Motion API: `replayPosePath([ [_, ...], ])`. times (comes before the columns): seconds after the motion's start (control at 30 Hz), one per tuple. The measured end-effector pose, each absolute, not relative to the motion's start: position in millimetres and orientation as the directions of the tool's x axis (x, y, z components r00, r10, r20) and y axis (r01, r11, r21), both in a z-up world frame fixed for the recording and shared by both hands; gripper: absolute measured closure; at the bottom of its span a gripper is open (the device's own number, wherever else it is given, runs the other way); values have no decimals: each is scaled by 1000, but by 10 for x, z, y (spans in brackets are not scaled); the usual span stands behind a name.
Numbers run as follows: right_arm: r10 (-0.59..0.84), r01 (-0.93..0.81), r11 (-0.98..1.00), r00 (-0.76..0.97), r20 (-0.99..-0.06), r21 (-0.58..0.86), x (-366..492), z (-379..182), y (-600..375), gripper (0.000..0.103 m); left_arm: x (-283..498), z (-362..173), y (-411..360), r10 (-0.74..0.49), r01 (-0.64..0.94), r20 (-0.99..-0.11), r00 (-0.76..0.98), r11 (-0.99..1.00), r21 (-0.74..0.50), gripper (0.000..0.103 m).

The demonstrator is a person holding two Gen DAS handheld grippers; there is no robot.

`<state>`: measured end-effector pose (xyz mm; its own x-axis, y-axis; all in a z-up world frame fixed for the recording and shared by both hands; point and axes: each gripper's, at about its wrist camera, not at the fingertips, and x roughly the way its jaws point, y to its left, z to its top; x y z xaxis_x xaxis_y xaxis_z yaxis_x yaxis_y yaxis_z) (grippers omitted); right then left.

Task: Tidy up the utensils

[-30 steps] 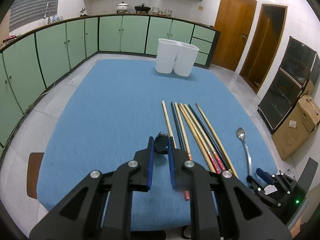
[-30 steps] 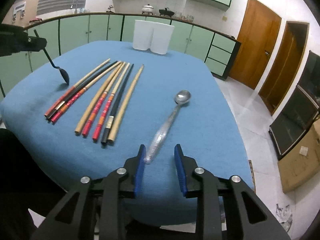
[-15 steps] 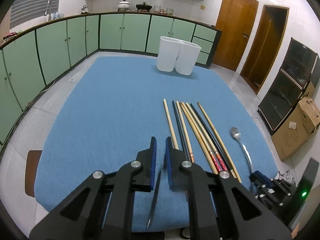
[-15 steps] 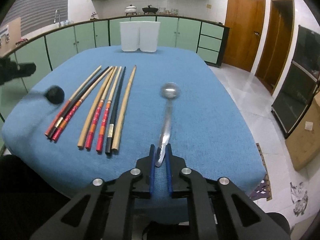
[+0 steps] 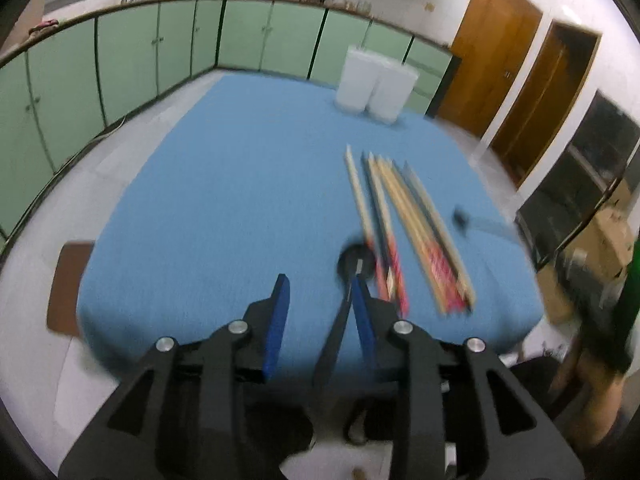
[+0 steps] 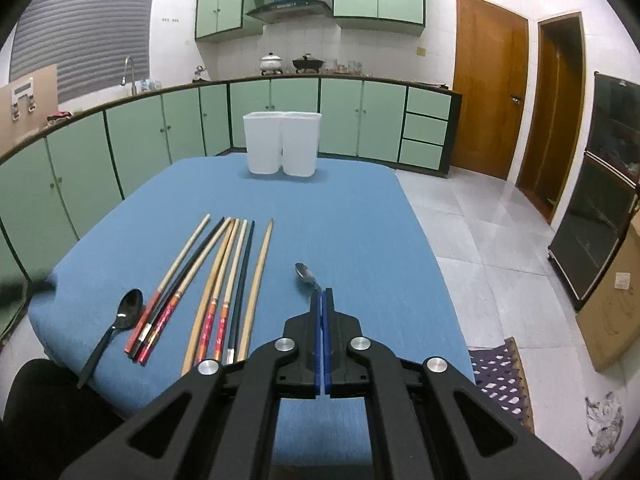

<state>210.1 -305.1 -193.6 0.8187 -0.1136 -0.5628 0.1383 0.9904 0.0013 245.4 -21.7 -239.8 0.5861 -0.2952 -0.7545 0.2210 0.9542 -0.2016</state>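
A black spoon (image 5: 356,262) (image 6: 130,310) lies on the blue table (image 5: 220,180) left of the row of several chopsticks (image 5: 400,220) (image 6: 224,280), its handle past the near edge. My left gripper (image 5: 319,284) hovers over that handle with jaws opening. The handle runs beside the right pad and the pads do not press it. My right gripper (image 6: 323,294) is shut on the handle of a silver spoon (image 6: 305,272) (image 5: 460,216), held above the cloth. Two white containers (image 6: 282,144) (image 5: 374,80) stand together at the table's far end.
Green cabinets (image 6: 140,140) line the far and left walls. A brown seat (image 5: 66,280) is at the table's near left corner. A cardboard box (image 6: 616,304), a dark glass cabinet (image 6: 600,200) and a patterned mat (image 6: 500,376) are on the right.
My left gripper lowered the black spoon onto the cloth beside the chopsticks and its jaws spread apart. The right gripper closed on the silver spoon's handle and lifted it off the table.
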Motion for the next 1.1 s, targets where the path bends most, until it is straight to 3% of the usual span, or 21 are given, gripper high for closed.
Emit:
replayPosePath([
  [0.33, -90, 120, 993, 820, -565, 16, 2056, -1966, -3027, 102, 2288, -2912, -334, -264, 234, -852, 451, 957, -173, 70],
  [0.43, -98, 129, 991, 819, -565, 16, 2050, -1957, -3056, 102, 2392, -2953, -375, -284, 244, -853, 438, 951, -191, 79],
  [0.47, -101, 133, 991, 820, -564, 16, 2050, -1959, -3066, 102, 2423, -2962, -413, -291, 260, -852, 435, 947, -191, 92],
  [0.5, -102, 134, 991, 820, -563, 15, 2060, -1954, -3071, 102, 2445, -2953, -434, -298, 266, -848, 438, 944, -194, 92],
  [1.1, -103, 101, 994, 843, -527, -33, 2240, -1802, -3071, 103, 2716, -2140, -528, -356, 306, -614, 705, 933, -190, 93],
])
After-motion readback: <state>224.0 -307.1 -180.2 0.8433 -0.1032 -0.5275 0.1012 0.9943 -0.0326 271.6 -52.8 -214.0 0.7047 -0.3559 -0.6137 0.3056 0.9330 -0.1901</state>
